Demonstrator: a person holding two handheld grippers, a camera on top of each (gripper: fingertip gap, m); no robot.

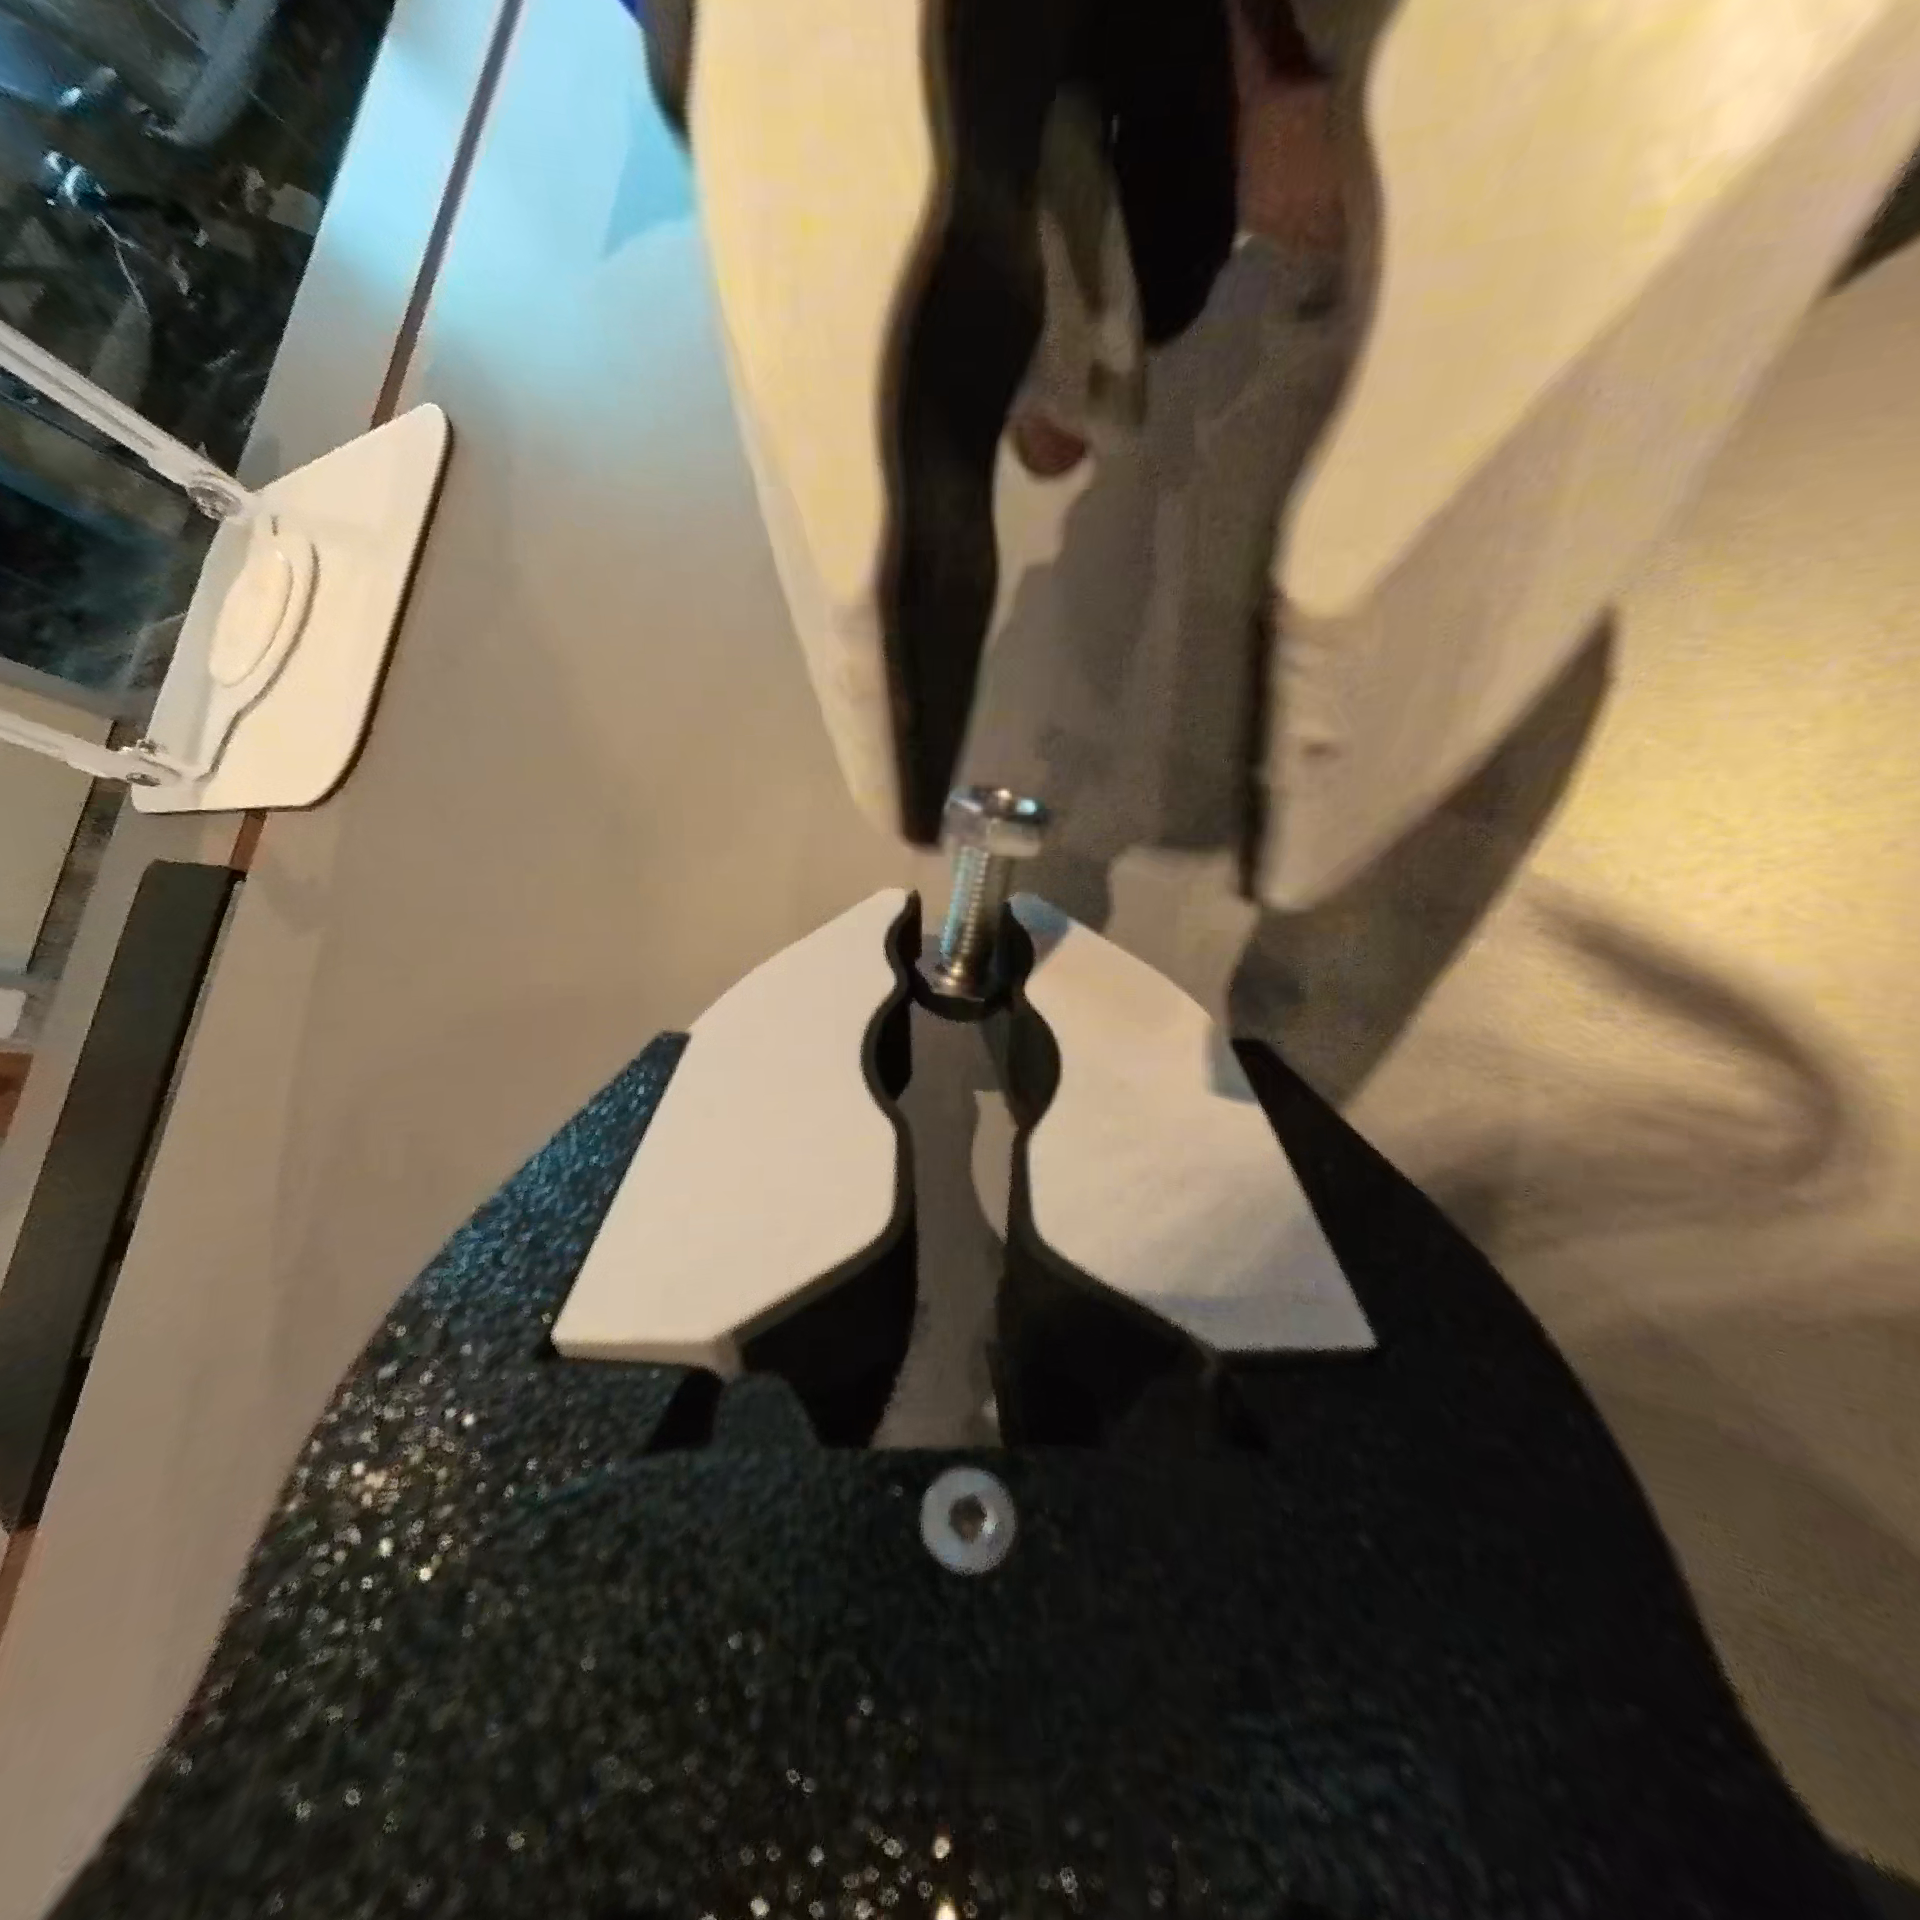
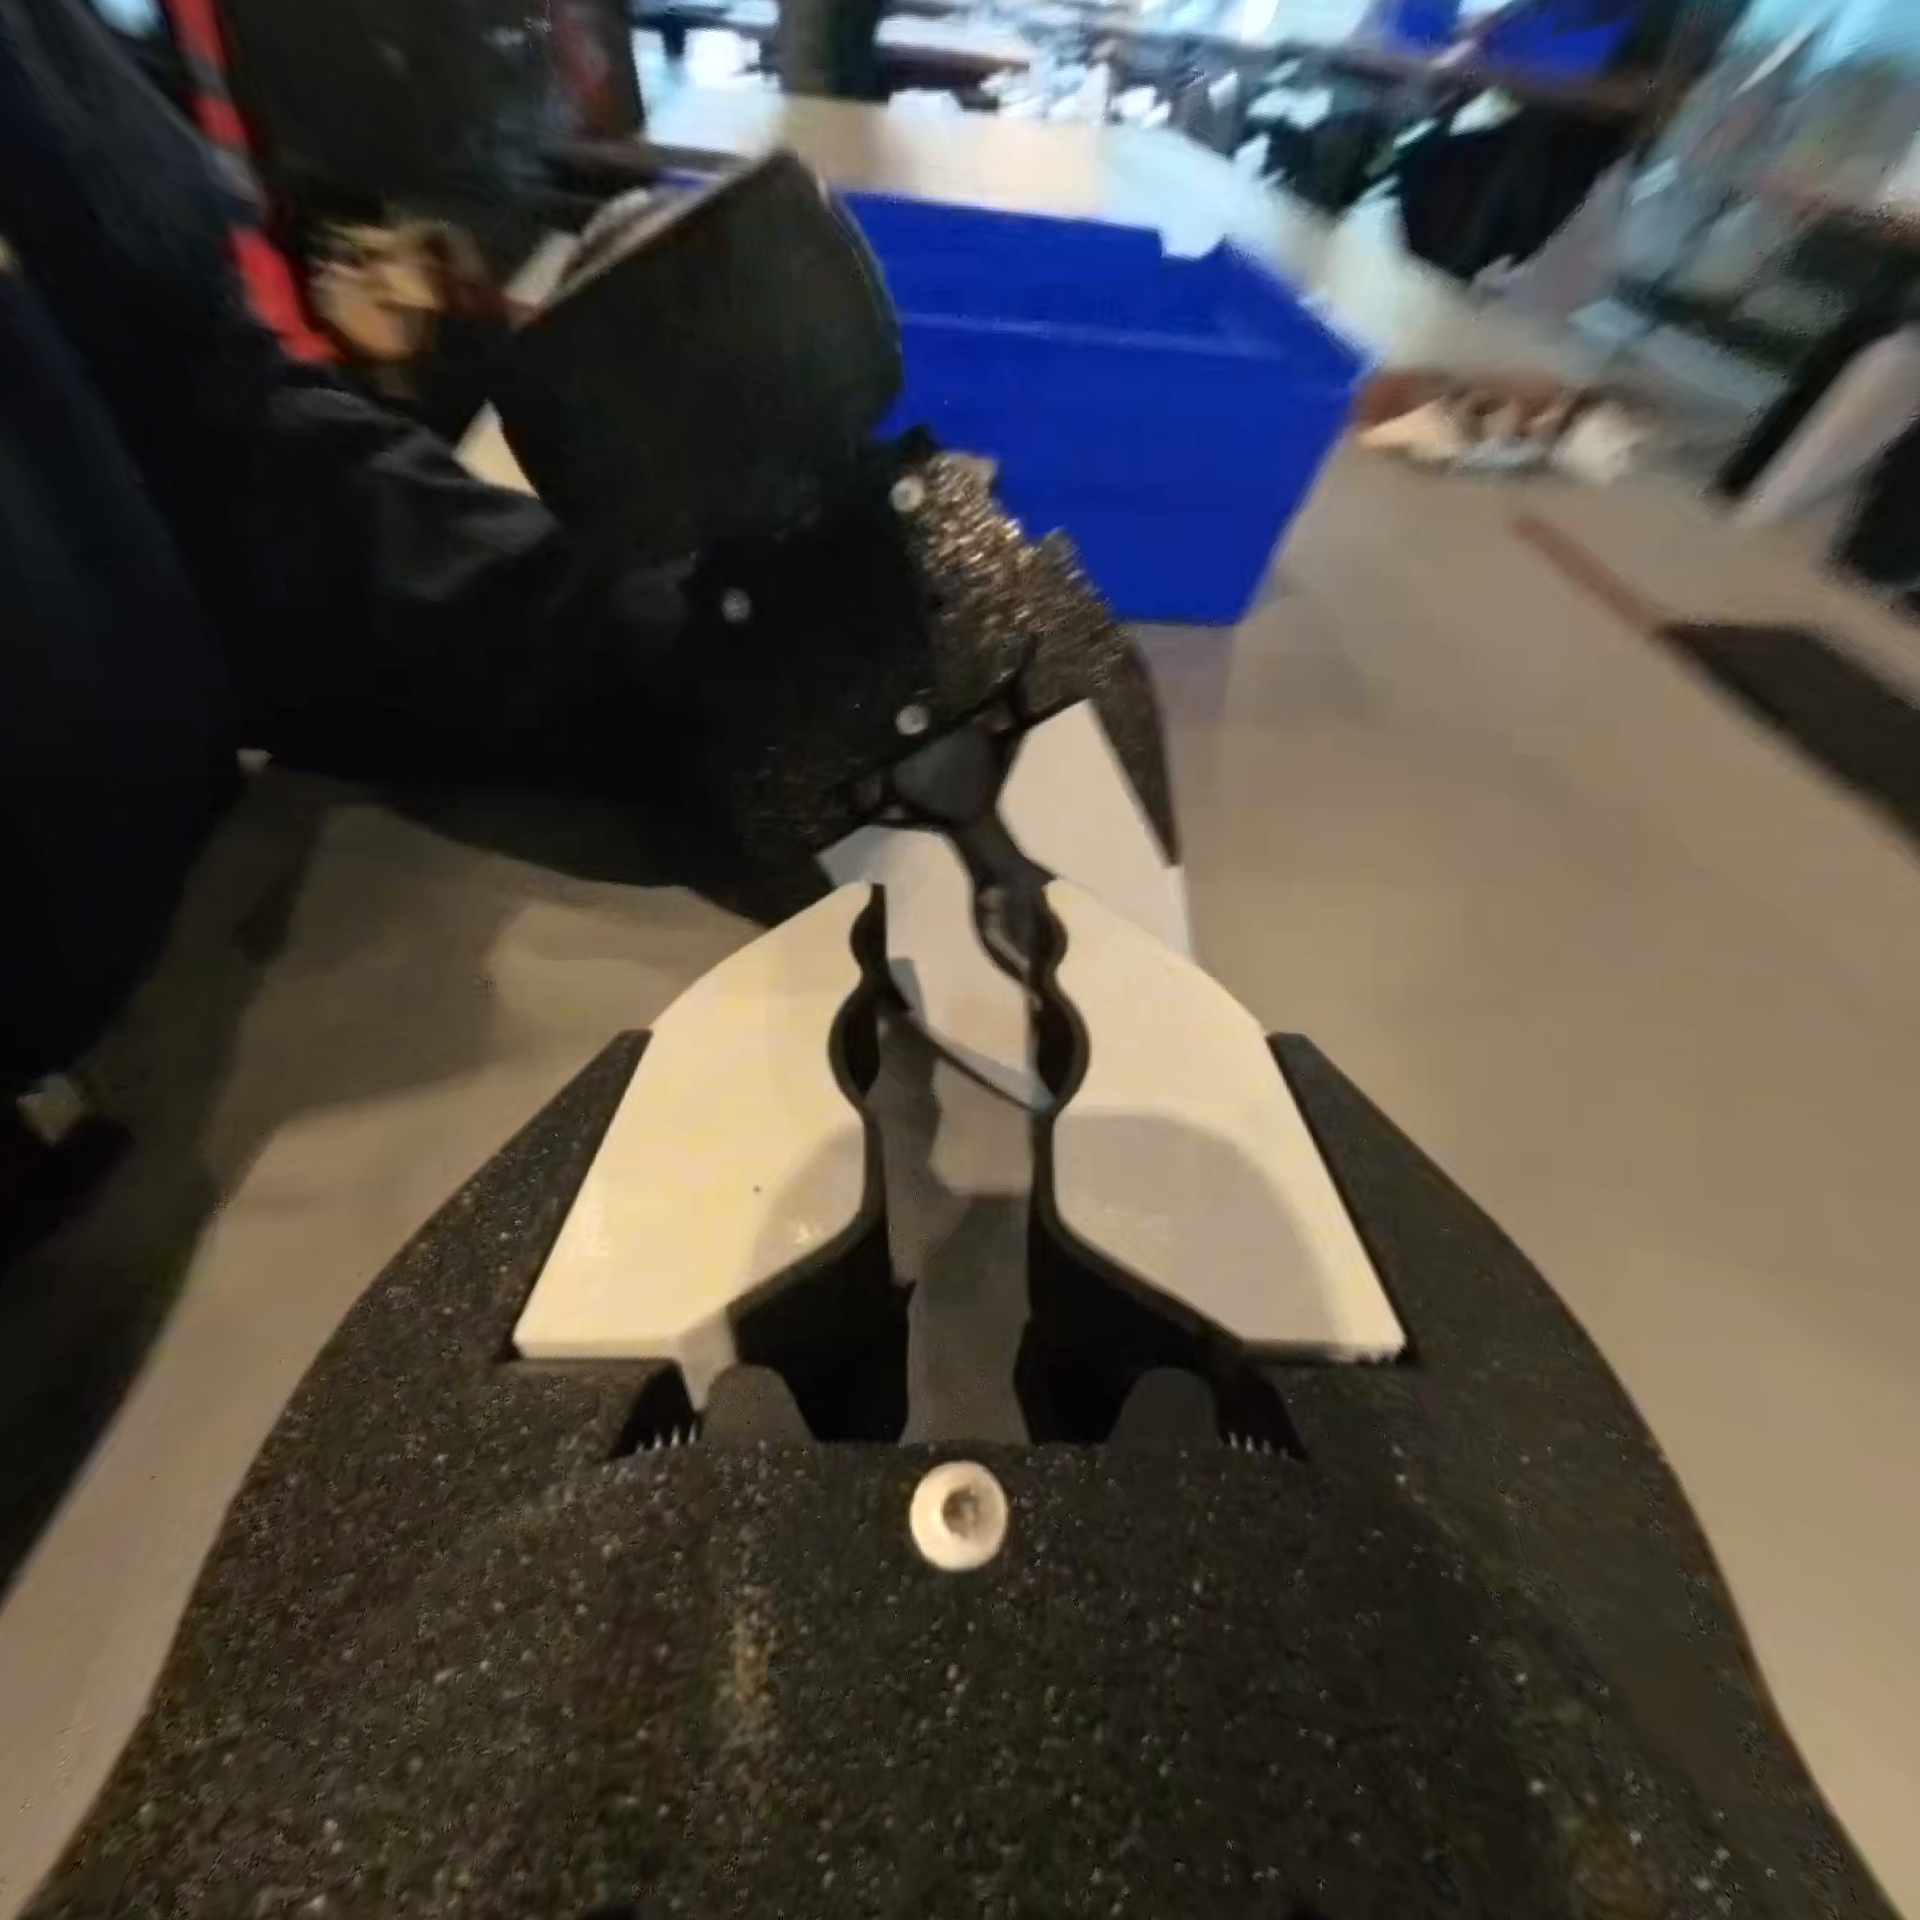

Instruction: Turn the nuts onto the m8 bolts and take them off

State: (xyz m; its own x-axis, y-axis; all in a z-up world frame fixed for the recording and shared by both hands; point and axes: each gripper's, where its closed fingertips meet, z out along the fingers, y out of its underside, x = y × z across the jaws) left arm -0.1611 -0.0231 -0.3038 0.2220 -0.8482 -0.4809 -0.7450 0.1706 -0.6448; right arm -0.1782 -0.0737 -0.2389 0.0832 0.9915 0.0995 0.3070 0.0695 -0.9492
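My left gripper (image 1: pixel 961 935) has its jaws nearly closed on a nut (image 1: pixel 958 979) seated in the round notch between my fingertips, both pads pressed against it. A bolt (image 1: pixel 977 883) stands out of that nut, threads showing, its head away from me. My right gripper (image 1: pixel 1081 862) hangs over that head with its jaws apart: one fingertip (image 1: pixel 925 769) sits just beside the head, perhaps brushing it, while the other stands well clear. So my right jaws hold nothing. From my right wrist I cannot see the bolt at all; my left gripper (image 2: pixel 997 914) fills the gap between my own fingers. Everything is in the air above the pale table (image 1: pixel 582 665), with a blue bin (image 2: pixel 1091 416) further back.

What worries me is that the bolt hangs only by its threads in the nut, and I cannot tell how many turns are engaged. If they are few, a knock from the near right fingertip could tip the bolt or drop it out. If my right jaws close off-centre, only one pad would meet the head first, shoving it sideways and jamming the threads. And if my left hold slackens under that twist, the nut would spin along with the bolt instead of unwinding.
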